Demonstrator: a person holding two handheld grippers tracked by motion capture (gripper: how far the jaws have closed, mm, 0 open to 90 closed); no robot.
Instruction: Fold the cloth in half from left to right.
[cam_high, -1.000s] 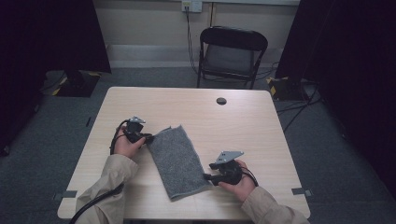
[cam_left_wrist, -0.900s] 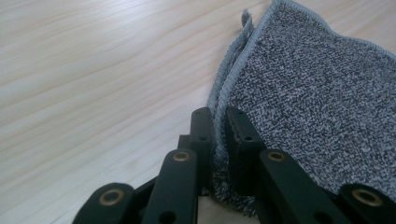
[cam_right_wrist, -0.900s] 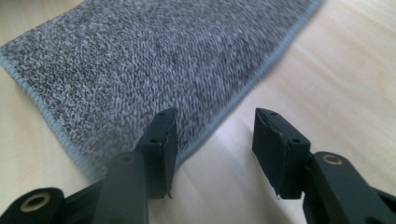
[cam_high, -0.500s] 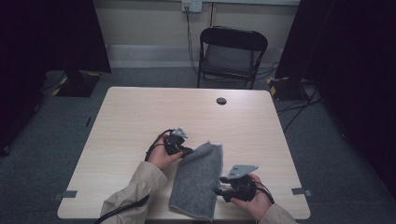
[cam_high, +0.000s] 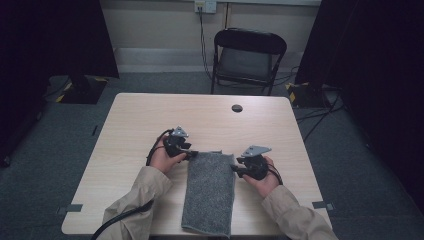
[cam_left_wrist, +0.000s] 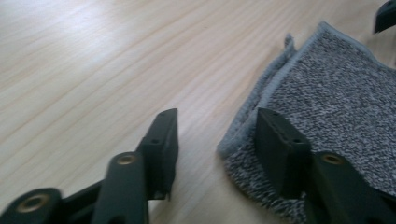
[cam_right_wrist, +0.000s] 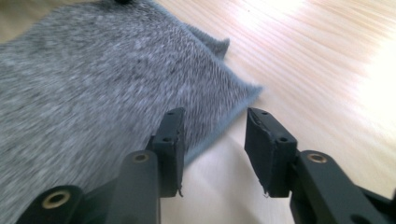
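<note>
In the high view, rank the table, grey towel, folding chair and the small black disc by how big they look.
1. Table, largest.
2. and 3. Grey towel and folding chair look alike; the chair stands farther back, so I won't rank them.
4. Black disc, smallest.

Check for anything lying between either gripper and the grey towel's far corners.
Nothing visible does. The left gripper and right gripper are both open, each straddling an edge of the grey towel, with bare table around them.

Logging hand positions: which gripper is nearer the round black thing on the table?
Left. The left gripper sits nearer the round black thing; the right gripper is farther back toward the person.
</note>
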